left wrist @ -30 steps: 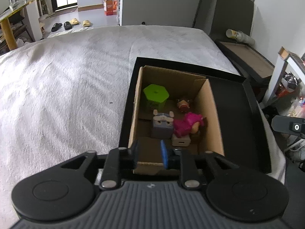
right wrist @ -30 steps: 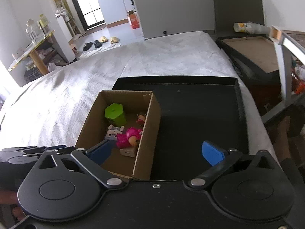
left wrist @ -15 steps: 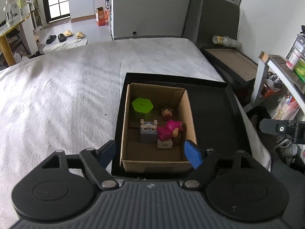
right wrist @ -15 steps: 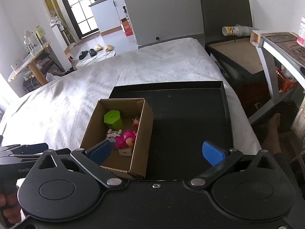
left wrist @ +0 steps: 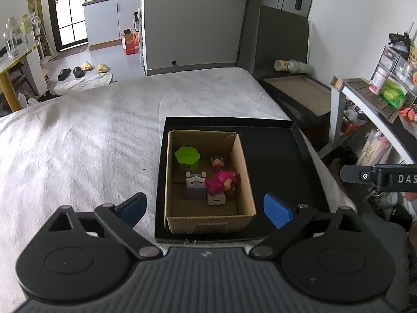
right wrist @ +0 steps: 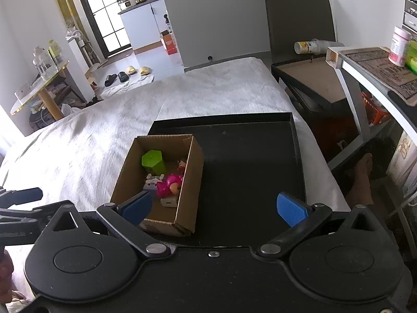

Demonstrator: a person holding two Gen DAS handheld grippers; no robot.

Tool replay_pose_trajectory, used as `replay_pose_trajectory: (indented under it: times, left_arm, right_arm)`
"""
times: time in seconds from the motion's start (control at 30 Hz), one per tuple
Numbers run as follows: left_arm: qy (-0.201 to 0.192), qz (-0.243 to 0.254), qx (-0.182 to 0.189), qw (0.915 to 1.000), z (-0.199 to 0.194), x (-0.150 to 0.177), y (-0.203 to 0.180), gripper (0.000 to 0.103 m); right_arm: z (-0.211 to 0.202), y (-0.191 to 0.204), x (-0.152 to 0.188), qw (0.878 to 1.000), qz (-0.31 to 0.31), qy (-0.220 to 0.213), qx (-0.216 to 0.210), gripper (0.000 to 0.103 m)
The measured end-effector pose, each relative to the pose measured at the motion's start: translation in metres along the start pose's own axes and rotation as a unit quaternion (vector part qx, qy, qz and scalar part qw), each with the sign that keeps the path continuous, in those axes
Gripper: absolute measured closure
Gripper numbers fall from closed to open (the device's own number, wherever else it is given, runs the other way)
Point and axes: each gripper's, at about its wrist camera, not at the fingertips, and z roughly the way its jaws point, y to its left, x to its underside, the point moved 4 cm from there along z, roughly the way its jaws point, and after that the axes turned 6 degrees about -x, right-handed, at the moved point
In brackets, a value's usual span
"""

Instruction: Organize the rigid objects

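An open cardboard box (left wrist: 249, 182) stands at the left end of a black tray (left wrist: 281, 156) on the white bed. Inside lie a green hexagonal block (left wrist: 187, 156), a grey-blue toy figure (left wrist: 195, 185), a pink doll (left wrist: 221, 181), a small doll head (left wrist: 218, 161) and a white cube (left wrist: 215, 199). My left gripper (left wrist: 206, 210) is open and empty, held back from the box's near wall. My right gripper (right wrist: 213, 207) is open and empty, above the tray's near edge; the box (right wrist: 191, 182) and the tray (right wrist: 250, 161) show there too.
The white bed cover (left wrist: 78, 143) stretches left and far. A second dark tray with a brown base (left wrist: 302, 94) and a lying bottle (left wrist: 292, 65) are far right. A shelf (right wrist: 370, 62) with clutter stands at the right. A person's foot (right wrist: 362, 172) is beside the bed.
My left gripper has opened and pulled back and up from the box. My right gripper has also risen and drawn back, staying open. The box's contents have not moved.
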Motion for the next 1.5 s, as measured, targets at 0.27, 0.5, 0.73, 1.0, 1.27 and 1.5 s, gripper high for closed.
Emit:
replay_pose_trajectory:
  times: [0.27,0.5,0.73,1.0,1.27,1.5]
  left_arm:
    - [-0.01,-0.016,-0.002,0.9998,-0.019,0.003,0.009,0.004]
    - [-0.017,-0.017,-0.007,0.9997,-0.031,0.006,0.015,0.002]
    - [-0.018,-0.011,0.0,0.9998,-0.038,0.01,0.013,0.002]
    - [-0.018,-0.001,0.001,0.9998,-0.044,0.015,0.006,0.002]
    - [-0.02,0.006,0.005,0.9998,-0.05,0.017,0.002,0.002]
    - [-0.021,0.007,0.005,0.9997,-0.053,0.017,0.0,0.002]
  right_arm:
    - [-0.014,0.002,0.007,1.0,0.0,-0.003,-0.001,0.0]
    - [-0.027,0.004,0.012,1.0,-0.003,-0.009,0.007,0.0]
    - [-0.035,0.003,0.017,1.0,-0.002,-0.013,0.005,0.0]
    - [-0.039,0.004,0.021,1.0,-0.006,-0.009,0.003,0.0]
    - [-0.041,0.004,0.025,1.0,-0.006,-0.012,0.002,0.0]
    - [-0.045,0.005,0.028,1.0,-0.013,-0.012,0.004,0.0]
